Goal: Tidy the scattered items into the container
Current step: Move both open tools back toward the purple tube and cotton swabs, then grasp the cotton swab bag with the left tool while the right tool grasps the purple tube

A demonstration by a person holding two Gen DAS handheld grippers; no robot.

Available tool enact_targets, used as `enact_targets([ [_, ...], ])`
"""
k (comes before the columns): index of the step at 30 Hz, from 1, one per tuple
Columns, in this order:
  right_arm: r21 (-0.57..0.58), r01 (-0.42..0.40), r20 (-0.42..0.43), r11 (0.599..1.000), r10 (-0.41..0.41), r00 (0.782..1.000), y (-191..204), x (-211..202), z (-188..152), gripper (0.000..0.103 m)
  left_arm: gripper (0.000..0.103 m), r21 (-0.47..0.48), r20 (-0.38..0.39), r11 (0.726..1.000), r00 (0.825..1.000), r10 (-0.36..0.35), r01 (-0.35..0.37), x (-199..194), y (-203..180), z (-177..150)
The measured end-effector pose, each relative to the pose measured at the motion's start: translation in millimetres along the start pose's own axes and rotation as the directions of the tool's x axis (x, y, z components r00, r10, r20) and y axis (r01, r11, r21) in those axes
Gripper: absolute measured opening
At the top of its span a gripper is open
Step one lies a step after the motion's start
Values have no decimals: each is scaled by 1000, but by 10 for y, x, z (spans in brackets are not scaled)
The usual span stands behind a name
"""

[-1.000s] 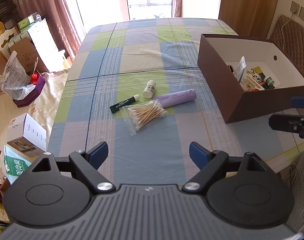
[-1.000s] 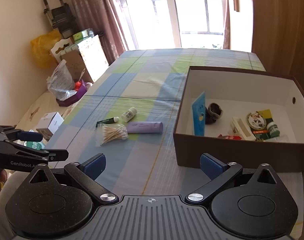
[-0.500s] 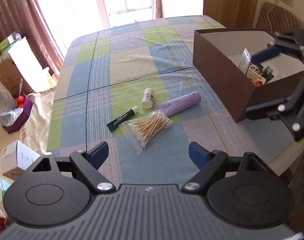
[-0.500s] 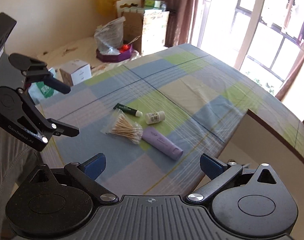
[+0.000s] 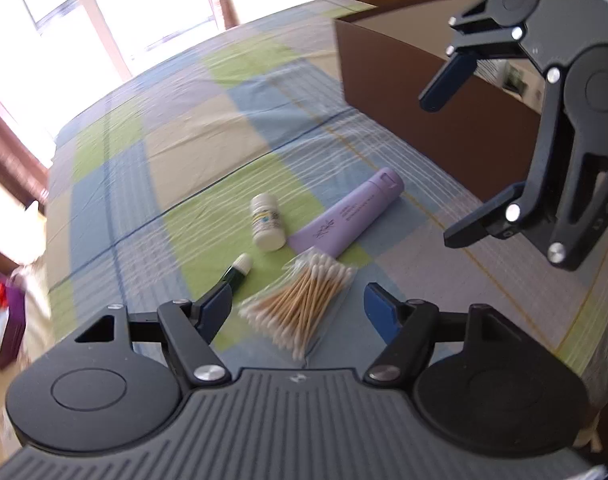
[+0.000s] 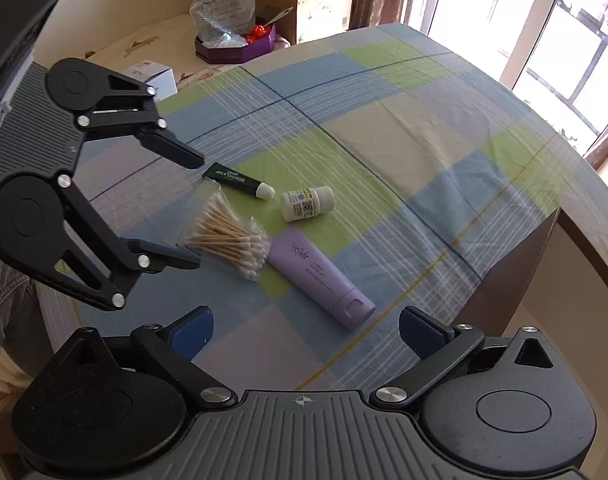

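I am holding both grippers wide and empty over the checked tablecloth (image 6: 404, 140). My left gripper (image 5: 297, 306) is hovering just near of the bag of cotton swabs (image 5: 304, 298), its fingers spread to either side of it. My right gripper (image 6: 306, 334) is spread too, hanging near the cap end of the purple tube (image 6: 318, 274).

Four loose things are lying close together on the cloth: the swabs, the tube touching them, a small white bottle (image 5: 267, 222) on its side just beside the tube, and a dark green lip balm (image 6: 237, 181) left of the bottle in the left view. The brown box (image 5: 416, 96) is sitting to the right, well apart from them.
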State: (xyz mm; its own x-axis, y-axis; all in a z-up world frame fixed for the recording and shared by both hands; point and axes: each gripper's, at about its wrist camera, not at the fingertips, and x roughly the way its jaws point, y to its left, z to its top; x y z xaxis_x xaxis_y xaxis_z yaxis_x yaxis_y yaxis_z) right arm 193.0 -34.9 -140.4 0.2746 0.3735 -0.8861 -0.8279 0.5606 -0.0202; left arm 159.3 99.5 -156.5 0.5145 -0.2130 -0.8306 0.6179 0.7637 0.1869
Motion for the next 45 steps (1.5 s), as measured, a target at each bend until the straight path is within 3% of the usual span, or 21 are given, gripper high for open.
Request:
enact_targets([
  [3, 24, -6, -5, 1000, 7, 1000, -51, 29, -3, 103, 67, 94, -11, 995, 1000, -20, 21, 201, -28, 26],
  [5, 49, -16, -3, 999, 16, 1000, -88, 38, 4, 103, 56, 114, -42, 992, 998, -47, 51, 323, -29, 13],
  [6, 61, -19, 0, 998, 19, 1000, -95, 38, 8, 103, 39, 115, -62, 992, 997, -53, 60, 376, -28, -10],
  [7, 73, -22, 3, 997, 22, 1000, -98, 37, 13, 103, 32, 114, -83, 991, 995, -56, 65, 426, -27, -38],
  [10, 98, -29, 9, 995, 29, 1000, -108, 77, 57, 103, 23, 69, -87, 995, 994, -65, 71, 418, 17, -138],
  [25, 127, 53, -129, 990, -36, 991, -97, 736, 321, 102, 17, -130, -202, 989, 979, 35, -62, 222, 502, -384],
  [27, 128, 68, -155, 989, -47, 987, -137, 843, 337, 87, 17, -148, -206, 987, 978, 34, -66, 197, 541, -408],
  [32, 156, 68, -178, 985, -40, 983, -251, 1013, 320, 86, 17, -175, -208, 982, 977, 35, -72, 190, 554, -431],
  [34, 201, 42, -166, 979, -9, 986, -287, 980, 317, 66, 17, -181, -208, 981, 977, 35, -73, 197, 552, -431],
  [39, 235, 59, -173, 970, -18, 985, -180, 897, 277, 36, 17, -203, -209, 976, 977, 32, -76, 198, 559, -434],
  [45, 306, 29, -163, 952, 22, 986, 74, 769, 106, 35, 18, -227, -217, 971, 976, 29, -79, 185, 549, -457],
])
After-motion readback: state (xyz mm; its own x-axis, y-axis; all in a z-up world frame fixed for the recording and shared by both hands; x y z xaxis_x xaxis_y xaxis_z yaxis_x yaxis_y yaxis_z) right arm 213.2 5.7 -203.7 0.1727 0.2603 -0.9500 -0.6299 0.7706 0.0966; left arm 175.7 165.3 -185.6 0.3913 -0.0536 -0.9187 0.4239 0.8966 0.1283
